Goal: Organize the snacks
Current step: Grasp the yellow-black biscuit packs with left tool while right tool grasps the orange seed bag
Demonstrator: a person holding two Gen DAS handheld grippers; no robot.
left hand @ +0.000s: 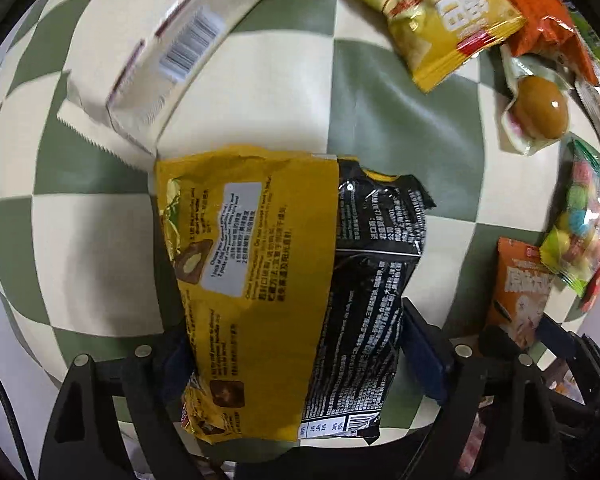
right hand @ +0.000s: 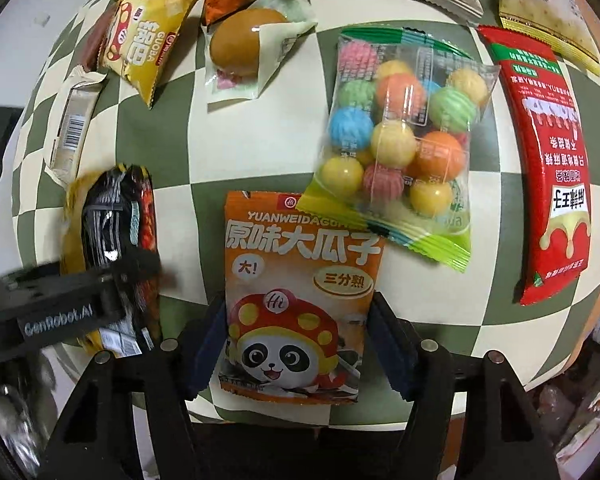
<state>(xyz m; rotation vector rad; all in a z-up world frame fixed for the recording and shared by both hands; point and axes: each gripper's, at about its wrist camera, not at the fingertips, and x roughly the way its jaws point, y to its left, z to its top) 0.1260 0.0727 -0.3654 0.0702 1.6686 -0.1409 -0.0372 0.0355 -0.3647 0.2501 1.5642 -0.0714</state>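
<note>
Now my left gripper (left hand: 300,344) wide around yellow-black pack (left hand: 276,288), not pinching; right gripper (right hand: 296,344) jaws hug orange seed pack (right hand: 300,296), grip unclear. Both soft, crinkly, light; I grab mid-sides. Candy-ball bag (right hand: 399,140) at 1 o'clock.

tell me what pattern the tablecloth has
The tablecloth has a green and cream checkerboard pattern, clearest in the right wrist view.

The bench (right hand: 260,152) wears a green-and-cream check. On it lie a yellow-and-black packet (left hand: 284,292), an orange seed pack (right hand: 300,300) with a panda in a red, yellow-spotted cap, and a clear bag (right hand: 399,140) of pink, green, blue, yellow and orange balls with green striped ends. There are also a red stick pack (right hand: 547,160), a brown egg (right hand: 240,46) in a pale wrapper, and a yellow crisp bag (right hand: 144,48) whose print looks red and white.
</note>
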